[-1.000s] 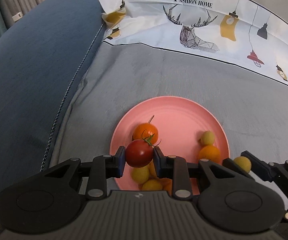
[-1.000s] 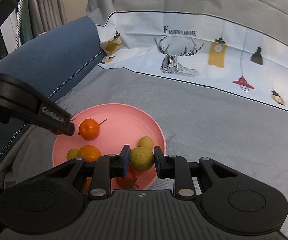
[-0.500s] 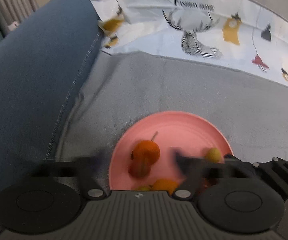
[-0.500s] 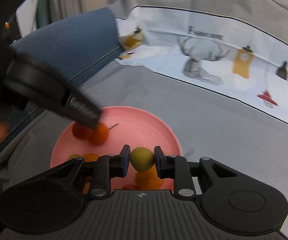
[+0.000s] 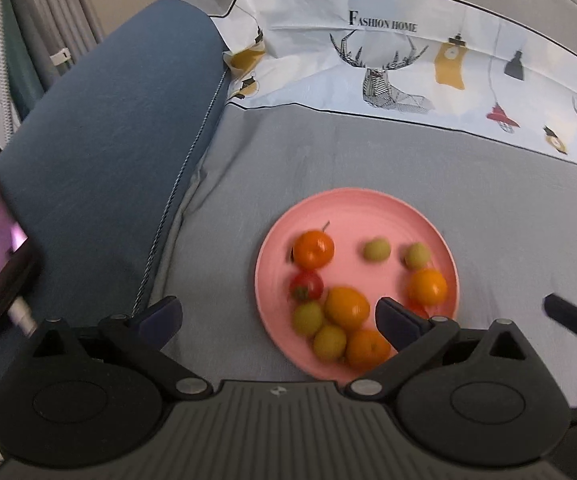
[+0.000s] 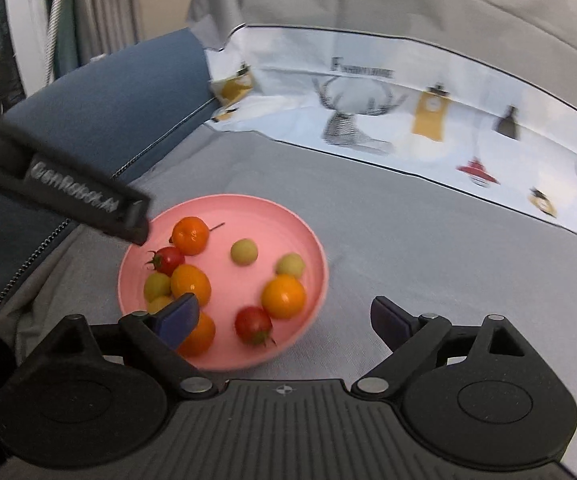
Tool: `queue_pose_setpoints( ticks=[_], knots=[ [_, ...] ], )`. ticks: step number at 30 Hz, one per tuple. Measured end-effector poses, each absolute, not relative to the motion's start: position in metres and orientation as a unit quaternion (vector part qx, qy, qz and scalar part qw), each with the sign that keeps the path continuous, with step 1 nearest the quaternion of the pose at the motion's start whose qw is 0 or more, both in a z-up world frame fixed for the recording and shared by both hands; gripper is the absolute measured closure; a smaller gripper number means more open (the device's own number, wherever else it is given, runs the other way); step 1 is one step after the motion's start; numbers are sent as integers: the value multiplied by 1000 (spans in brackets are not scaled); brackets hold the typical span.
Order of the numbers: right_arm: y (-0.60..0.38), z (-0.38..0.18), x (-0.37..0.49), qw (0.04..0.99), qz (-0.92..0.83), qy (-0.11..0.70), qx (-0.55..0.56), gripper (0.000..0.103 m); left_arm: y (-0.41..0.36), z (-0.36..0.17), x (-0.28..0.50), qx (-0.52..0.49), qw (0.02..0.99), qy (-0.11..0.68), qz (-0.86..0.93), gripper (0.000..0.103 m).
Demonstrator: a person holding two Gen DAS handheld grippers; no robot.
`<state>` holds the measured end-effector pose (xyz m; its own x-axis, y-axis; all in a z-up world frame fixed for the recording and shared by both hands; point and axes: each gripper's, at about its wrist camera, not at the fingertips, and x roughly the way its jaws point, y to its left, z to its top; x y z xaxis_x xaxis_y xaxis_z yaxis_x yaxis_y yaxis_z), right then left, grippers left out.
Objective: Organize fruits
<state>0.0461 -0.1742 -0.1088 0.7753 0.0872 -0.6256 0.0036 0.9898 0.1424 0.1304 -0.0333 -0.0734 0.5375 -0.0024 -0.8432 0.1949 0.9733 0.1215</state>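
Fruits all lie on the pink plate (image 5: 352, 208); your left gripper (image 5: 278, 316) and right gripper (image 6: 284, 316) fingers have just opened and hold nothing, with no stray fruit in view.

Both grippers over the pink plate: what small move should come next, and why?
Probably draw both back from the pink plate to look for more fruit. The left gripper and right gripper have just been opening and stand wide with nothing between them; a red tomato and a green fruit lie loose on the plate.
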Motion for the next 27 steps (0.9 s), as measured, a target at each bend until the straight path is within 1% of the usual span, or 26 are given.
queue_pose_setpoints(
  ticks=[5, 13, 21, 27],
  knots=[
    [-172, -94, 3, 943, -6, 321, 91, 7, -28, -57, 85, 117, 879, 459, -61, 0],
    [-155, -77, -52, 952, -15, 296, 70, 6, -22, -42, 25, 122, 889, 438, -59, 0],
    [-152, -59, -88, 963, -30, 262, 57, 3, -18, -30, -11, 137, 900, 411, -57, 0],
    [-151, -52, -109, 968, -36, 243, 50, 2, -11, -24, -29, 103, 904, 410, -60, 0]
  ],
)
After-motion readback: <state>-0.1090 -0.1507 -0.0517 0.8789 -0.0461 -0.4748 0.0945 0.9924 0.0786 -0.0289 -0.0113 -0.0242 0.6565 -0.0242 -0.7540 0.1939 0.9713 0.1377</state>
